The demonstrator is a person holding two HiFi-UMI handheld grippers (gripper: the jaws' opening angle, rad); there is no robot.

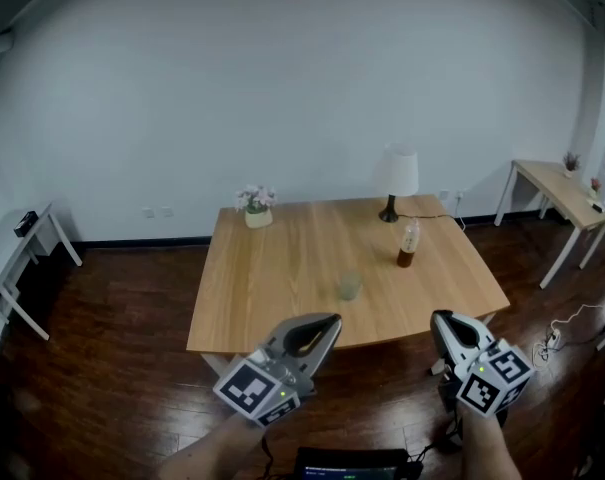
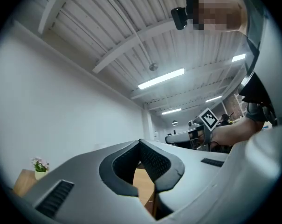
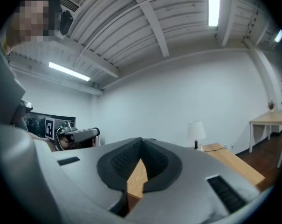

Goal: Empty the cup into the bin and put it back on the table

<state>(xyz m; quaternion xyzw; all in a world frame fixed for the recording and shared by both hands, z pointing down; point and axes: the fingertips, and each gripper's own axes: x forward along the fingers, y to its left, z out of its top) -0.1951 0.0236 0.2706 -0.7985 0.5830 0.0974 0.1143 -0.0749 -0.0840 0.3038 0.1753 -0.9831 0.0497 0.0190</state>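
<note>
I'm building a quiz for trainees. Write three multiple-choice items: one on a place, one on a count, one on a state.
1. Where is the cup? A on the table; B in a sink; C on a shelf.
2. How many lamps stand on that table? A none; B one; C three.
3. The jaws of the right gripper are: A wide apart; B together, empty; C closed on a spoon.
Answers: 1A, it stands on the table's front half. 2B, one white-shaded lamp at the back. 3B, they meet, nothing between.
</note>
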